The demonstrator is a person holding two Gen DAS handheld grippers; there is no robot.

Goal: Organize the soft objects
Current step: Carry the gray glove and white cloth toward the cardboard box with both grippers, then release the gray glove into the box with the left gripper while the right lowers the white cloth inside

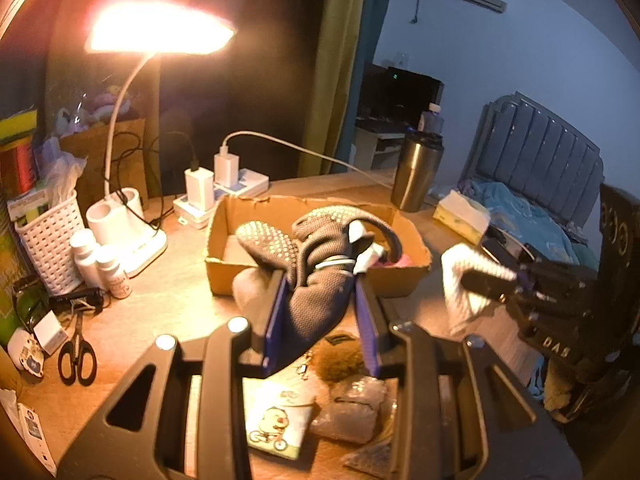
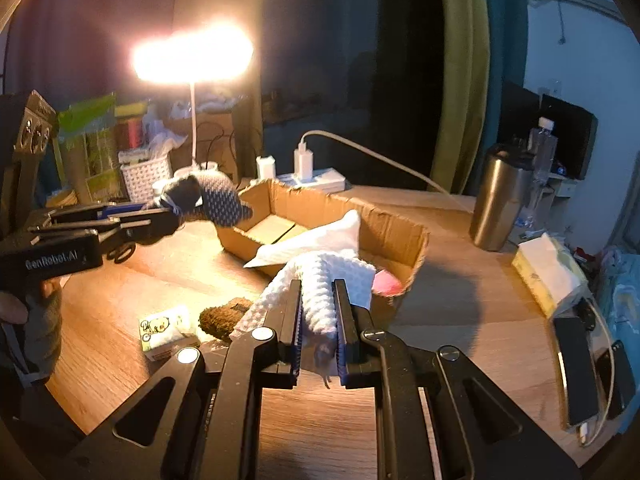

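- A grey dotted sock bundle (image 1: 316,272) is clamped between the closed jaws of the left gripper (image 1: 320,300) and is held in the air above the near wall of the cardboard box (image 1: 224,256).
- In the right wrist view the same left gripper (image 2: 168,212) is seen at the left, with the grey bundle (image 2: 216,200) hanging just beside the box's far left corner.
- A white knitted cloth (image 2: 320,292) is gripped by the closed jaws of the right gripper (image 2: 318,312), and it is held over the near right part of the box (image 2: 416,248).
- The right gripper (image 1: 492,280) is seen from the left wrist view to the right of the box, with the white cloth (image 1: 464,288) pinched in it and hanging clear of the table (image 1: 176,296).
- A white sheet (image 2: 312,240) is draped over the box's near wall, and a pink item (image 2: 386,282) is seen inside the box at its near right corner.
- A brown fuzzy item (image 2: 222,318) and a small cartoon-printed pack (image 2: 166,330) are left on the table near its front edge, just beside each other.
- A lit desk lamp (image 1: 160,28) is placed at the table's far left, beside a white basket (image 1: 48,244).
- A steel tumbler (image 2: 500,200) is stood upright toward the table's far right, well apart from the box, and a tissue pack (image 2: 548,272) is laid by the right edge.
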